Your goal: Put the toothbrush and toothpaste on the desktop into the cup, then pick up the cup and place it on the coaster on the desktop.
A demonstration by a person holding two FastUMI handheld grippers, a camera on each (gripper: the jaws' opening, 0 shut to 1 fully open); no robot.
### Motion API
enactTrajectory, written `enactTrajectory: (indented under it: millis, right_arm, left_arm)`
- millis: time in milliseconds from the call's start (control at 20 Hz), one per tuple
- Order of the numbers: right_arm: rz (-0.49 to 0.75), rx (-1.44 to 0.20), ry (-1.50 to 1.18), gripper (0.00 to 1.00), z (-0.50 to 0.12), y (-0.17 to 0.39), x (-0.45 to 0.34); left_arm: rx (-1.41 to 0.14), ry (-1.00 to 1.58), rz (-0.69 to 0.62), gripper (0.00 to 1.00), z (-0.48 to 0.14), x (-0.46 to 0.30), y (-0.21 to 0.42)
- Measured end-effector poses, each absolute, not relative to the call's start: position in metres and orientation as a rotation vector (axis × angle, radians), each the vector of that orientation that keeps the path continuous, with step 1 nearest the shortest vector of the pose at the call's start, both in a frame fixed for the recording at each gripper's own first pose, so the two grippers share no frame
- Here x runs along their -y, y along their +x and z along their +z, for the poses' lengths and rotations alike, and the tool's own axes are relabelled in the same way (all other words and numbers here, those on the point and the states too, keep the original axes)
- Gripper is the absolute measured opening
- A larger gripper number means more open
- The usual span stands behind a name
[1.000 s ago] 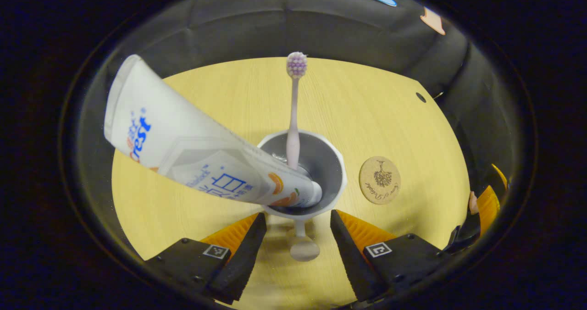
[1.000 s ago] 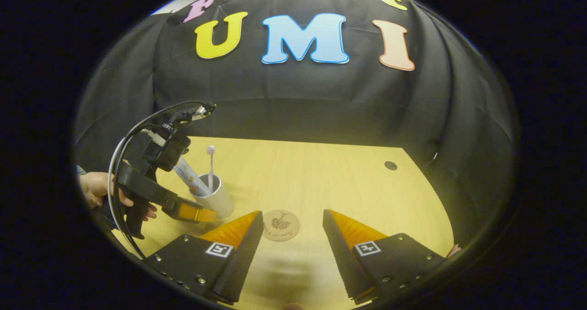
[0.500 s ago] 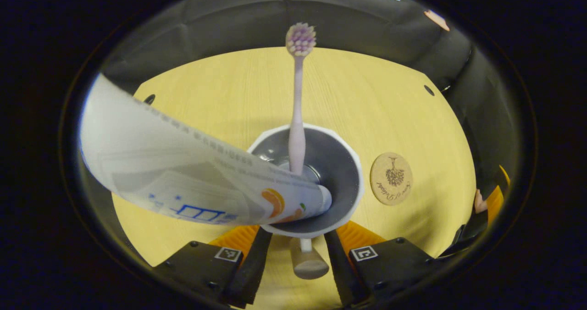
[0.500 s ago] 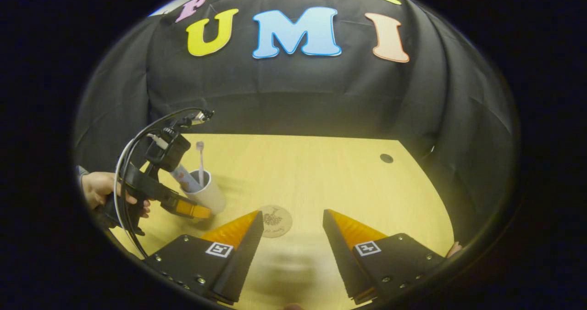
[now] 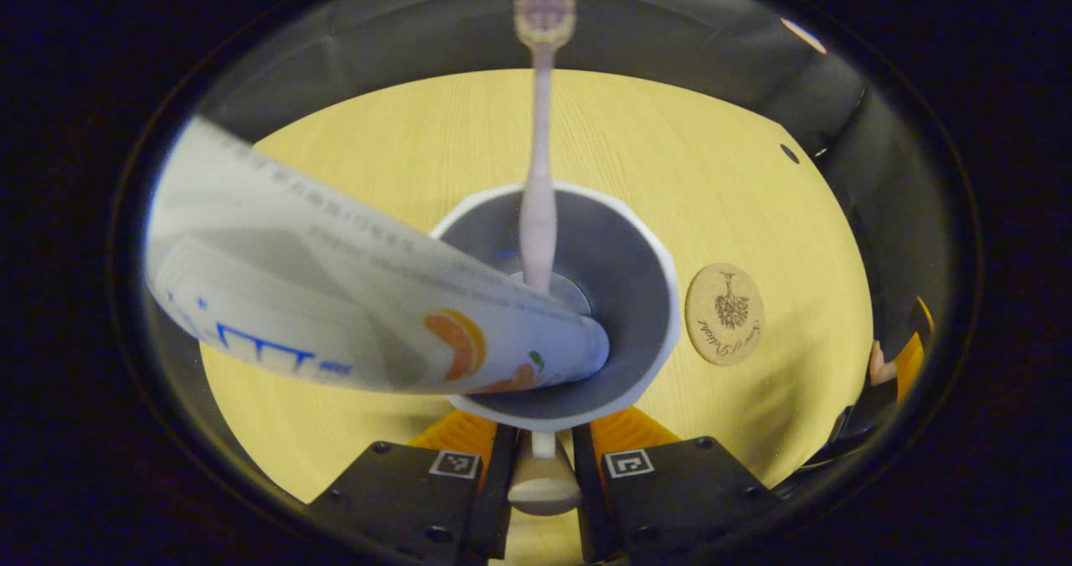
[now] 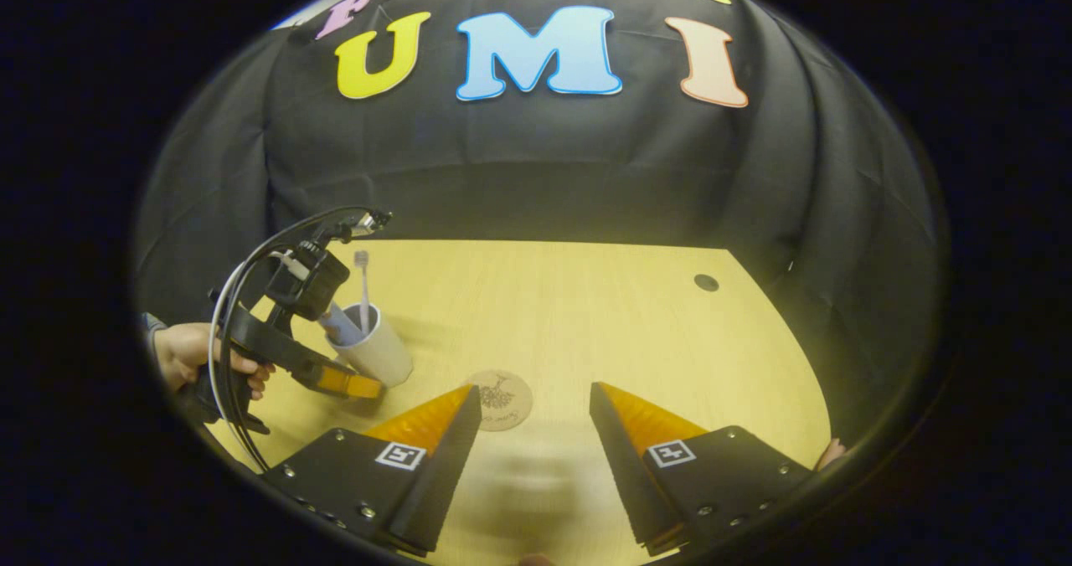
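White faceted cup, frame centre of the left gripper view, is holding a pale pink toothbrush upright and a white toothpaste tube leaning upper left. Left gripper is pinching the cup's handle, fingers nearly closed. Round cork coaster is lying right of the cup. Right gripper is hovering wide apart, empty, over the yellow wooden desktop.

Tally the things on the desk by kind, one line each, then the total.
Cup: 1
Toothbrush: 1
Toothpaste tube: 1
Coaster: 1
Total: 4
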State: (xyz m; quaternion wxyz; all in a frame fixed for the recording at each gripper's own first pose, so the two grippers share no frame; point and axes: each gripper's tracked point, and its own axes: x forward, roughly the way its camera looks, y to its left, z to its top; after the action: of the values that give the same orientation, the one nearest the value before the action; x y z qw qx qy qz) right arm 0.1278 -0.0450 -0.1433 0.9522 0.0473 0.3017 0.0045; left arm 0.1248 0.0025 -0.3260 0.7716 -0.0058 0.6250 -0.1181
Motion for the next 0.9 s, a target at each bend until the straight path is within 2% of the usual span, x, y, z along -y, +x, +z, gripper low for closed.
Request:
enactTrajectory:
  millis: [50, 100, 200, 250, 350, 400, 450, 500, 550, 700, 750, 800, 850, 900]
  right_arm:
    - [0.009, -0.615, 0.096, 0.81, -0.144, 0.127, 0.045]
    - [0.009, -0.618, 0.098, 0.81, -0.145, 0.126, 0.046]
    - [0.008, -0.623, 0.103, 0.81, -0.147, 0.127, 0.046]
    - [0.007, -0.626, 0.104, 0.81, -0.147, 0.127, 0.047]
    - [0.003, -0.629, 0.109, 0.81, -0.148, 0.127, 0.047]
    - [0.001, -0.630, 0.113, 0.81, -0.148, 0.127, 0.048]
    - [0.000, -0.630, 0.117, 0.81, -0.147, 0.128, 0.048]
    - [-0.001, -0.631, 0.121, 0.81, -0.147, 0.128, 0.047]
    - [-0.003, -0.632, 0.125, 0.81, -0.147, 0.128, 0.047]
    - [-0.007, -0.631, 0.131, 0.81, -0.147, 0.129, 0.048]
    - [-0.009, -0.631, 0.133, 0.81, -0.146, 0.129, 0.047]
    - [-0.011, -0.630, 0.135, 0.81, -0.146, 0.129, 0.048]
    - [-0.013, -0.627, 0.136, 0.81, -0.144, 0.129, 0.048]
    - [-0.016, -0.625, 0.135, 0.81, -0.144, 0.130, 0.049]
  left_arm:
    - [-1.348, -0.009, -0.259, 0.34, -0.327, -0.002, 0.125]
    - [-1.338, 0.007, -0.265, 0.44, -0.328, -0.002, 0.125]
    - [-1.317, 0.045, -0.265, 0.34, -0.328, -0.004, 0.127]
    - [-1.305, 0.055, -0.268, 0.37, -0.328, -0.004, 0.128]
    - [-1.299, 0.060, -0.273, 0.37, -0.329, 0.000, 0.127]
    - [-1.301, 0.054, -0.276, 0.33, -0.328, 0.001, 0.126]
    - [-1.298, 0.055, -0.278, 0.38, -0.326, 0.002, 0.126]
    - [-1.293, 0.060, -0.284, 0.33, -0.324, 0.004, 0.126]
    - [-1.283, 0.063, -0.292, 0.38, -0.320, 0.006, 0.127]
    - [-1.269, 0.093, -0.328, 0.37, -0.309, 0.016, 0.127]
    - [-1.265, 0.097, -0.347, 0.43, -0.303, 0.023, 0.126]
    - [-1.263, 0.105, -0.366, 0.32, -0.299, 0.030, 0.125]
    - [-1.261, 0.112, -0.387, 0.37, -0.298, 0.039, 0.123]
    - [-1.261, 0.116, -0.408, 0.37, -0.298, 0.049, 0.121]
